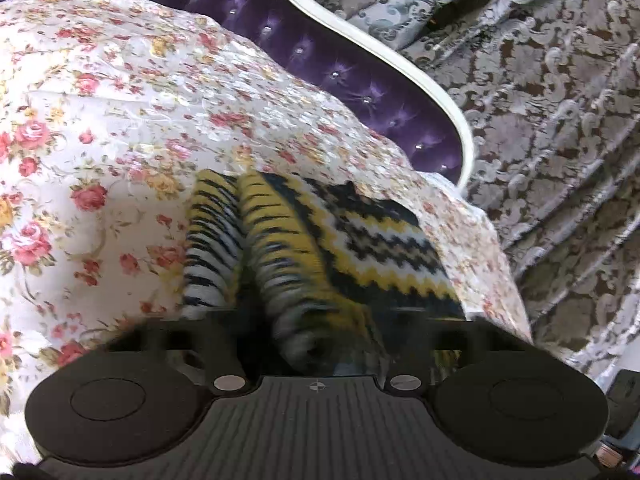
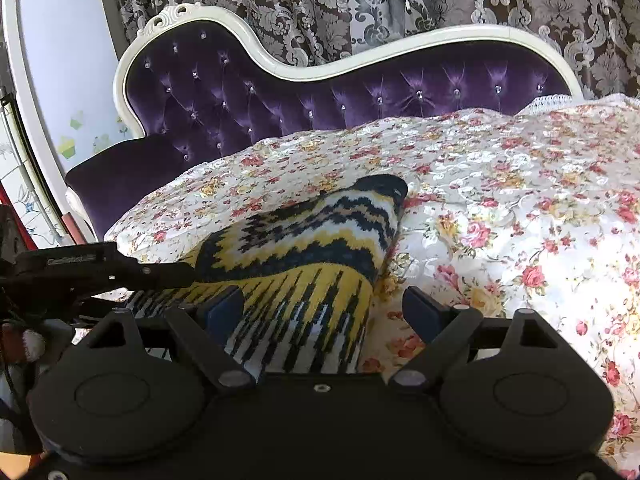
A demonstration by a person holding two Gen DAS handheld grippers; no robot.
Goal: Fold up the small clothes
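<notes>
- Knitted garment (image 2: 304,248): a small yellow, white and dark zigzag-patterned knit, lying part-folded on the floral bedspread (image 2: 500,208), near its edge by the purple cushion.
- My right gripper (image 2: 324,312): jaws stand wide apart. The ribbed striped hem of the knit lies between them, touching or just beside the left blue pad (image 2: 224,312); the right pad sits clear of the knit, over the bedspread. Nothing is clamped.
- My left gripper (image 1: 320,344): fingers are hidden in its own view by blurred folds of the knit bunched right at the mouth. From the right wrist view its dark finger reaches in from the left and meets the knit's near corner; jaws drawn close together on that fabric.
- Bedspread: white with pink, red and yellow roses, covering the seat.
- Tufted purple backrest (image 2: 360,92): velvet, studded with small crystals, white carved frame.
- Curtain (image 2: 280,8): grey-and-brown damask behind the backrest.
- Writing: a small raised mark on the left gripper's arm, too small to read.
</notes>
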